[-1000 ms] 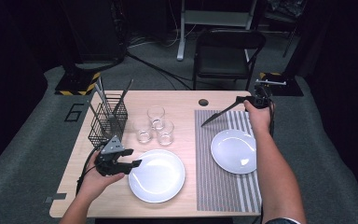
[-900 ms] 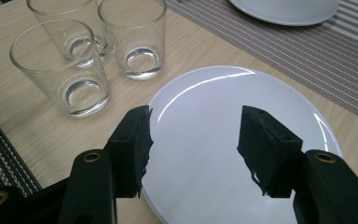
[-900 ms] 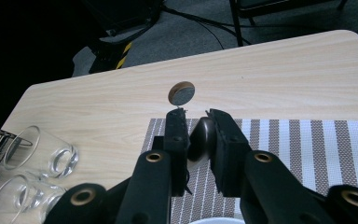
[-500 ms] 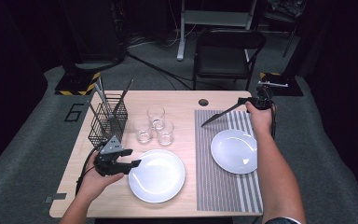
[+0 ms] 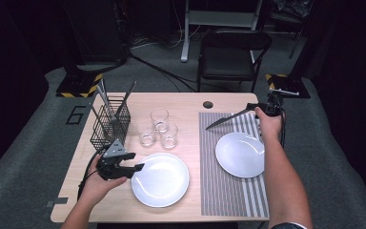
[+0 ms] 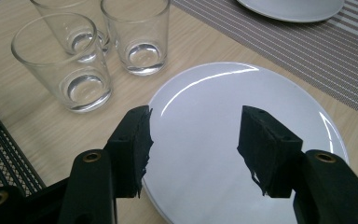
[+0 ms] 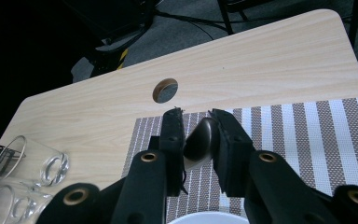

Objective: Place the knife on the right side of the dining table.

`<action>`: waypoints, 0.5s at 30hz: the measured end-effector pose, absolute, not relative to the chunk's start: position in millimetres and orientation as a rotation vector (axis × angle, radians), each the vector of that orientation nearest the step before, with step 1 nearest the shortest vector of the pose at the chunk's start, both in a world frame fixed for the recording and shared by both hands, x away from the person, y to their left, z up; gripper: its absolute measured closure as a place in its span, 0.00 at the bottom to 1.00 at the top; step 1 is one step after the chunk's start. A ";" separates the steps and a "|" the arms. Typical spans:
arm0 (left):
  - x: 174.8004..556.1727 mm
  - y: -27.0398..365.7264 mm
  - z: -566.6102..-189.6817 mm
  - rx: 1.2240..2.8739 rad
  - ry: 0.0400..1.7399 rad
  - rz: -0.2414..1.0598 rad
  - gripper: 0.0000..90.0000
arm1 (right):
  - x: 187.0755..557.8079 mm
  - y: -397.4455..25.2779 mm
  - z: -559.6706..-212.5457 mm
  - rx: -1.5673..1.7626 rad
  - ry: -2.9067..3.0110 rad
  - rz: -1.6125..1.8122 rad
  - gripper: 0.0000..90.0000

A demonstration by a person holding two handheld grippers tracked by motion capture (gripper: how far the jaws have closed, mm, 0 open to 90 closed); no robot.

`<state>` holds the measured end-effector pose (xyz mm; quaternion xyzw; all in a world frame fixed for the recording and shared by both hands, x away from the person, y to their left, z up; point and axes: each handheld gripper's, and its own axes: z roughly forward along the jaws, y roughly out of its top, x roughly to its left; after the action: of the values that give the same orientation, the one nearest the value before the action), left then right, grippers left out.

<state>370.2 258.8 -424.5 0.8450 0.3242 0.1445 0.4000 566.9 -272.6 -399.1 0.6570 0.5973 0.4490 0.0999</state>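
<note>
While your right gripper (image 5: 263, 110) clamps the knife (image 5: 228, 118) by its handle, its long axis slants, tip toward the glasses (image 5: 159, 128); left gripper (image 5: 136, 161) gapes over a plate (image 5: 164, 183).

I see a dim, dark room; grey carpet floor (image 5: 24, 157); black folding chair (image 5: 231, 57) behind the pale wooden desk (image 5: 186, 102); yellow-black striped blocks (image 5: 78, 86) flanking.

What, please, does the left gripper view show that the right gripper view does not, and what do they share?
Left gripper view alone: the open left hand-held gripper over the round white plate on bare wood, plus a black wire basket.
Right gripper view alone: the right hand-held gripper clamping a dark utensil handle, and the table's round hole.
Both: clear drinking glasses, the striped grey placemat.
</note>
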 end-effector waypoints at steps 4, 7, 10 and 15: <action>370.3 258.0 -425.4 2.142 0.822 0.369 0.48 | 566.7 -275.4 -403.1 1.954 1.749 1.332 0.82; 370.3 257.9 -425.8 2.141 0.824 0.371 0.48 | 566.6 -277.7 -406.3 1.957 1.742 1.331 0.82; 370.7 258.4 -425.8 2.148 0.821 0.366 0.48 | 566.3 -279.6 -409.3 1.979 1.726 1.335 0.81; 370.7 258.0 -426.9 2.143 0.828 0.371 0.48 | 565.8 -284.8 -416.6 2.017 1.698 1.346 0.81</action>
<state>370.7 258.0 -426.9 0.8456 0.3268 0.1465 0.3959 565.8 -284.8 -416.6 0.6785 0.5712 0.4529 0.0906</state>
